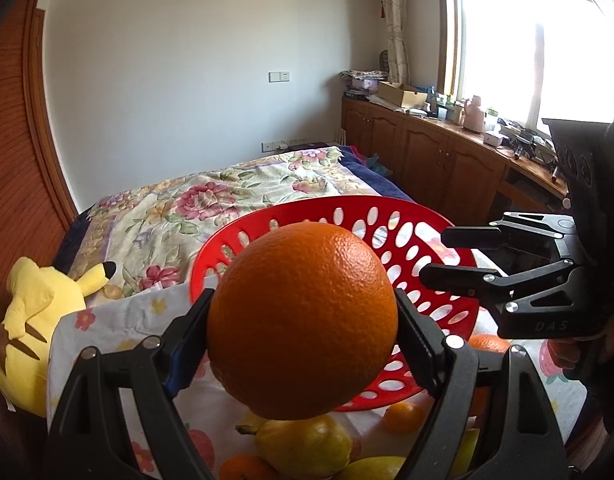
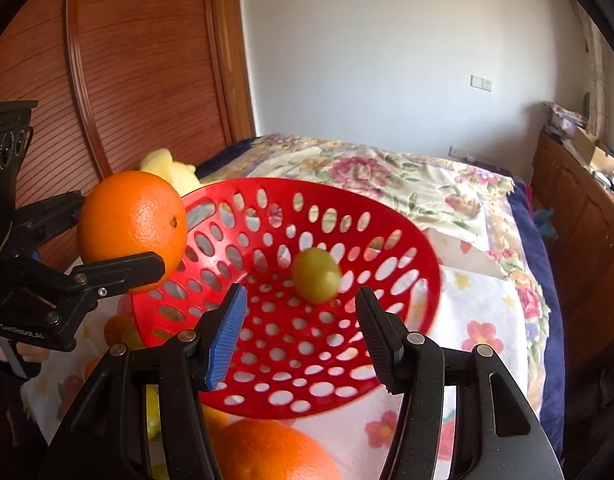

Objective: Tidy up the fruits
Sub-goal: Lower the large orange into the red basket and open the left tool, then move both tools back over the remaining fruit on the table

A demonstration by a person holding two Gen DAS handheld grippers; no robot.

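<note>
Left hand-held gripper [image 1: 303,320] pinching orange [image 1: 302,320], raised. Red basket [image 1: 459,240] just ahead and below it, tilted, mouth toward both grippers. Right hand-held gripper [image 2: 301,336] spread, holding nothing; small green fruit [image 2: 315,275] blurred ahead of it, inside basket.

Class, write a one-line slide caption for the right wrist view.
Open right gripper faces a red basket holding a yellow-green fruit; left gripper holds an orange.
</note>
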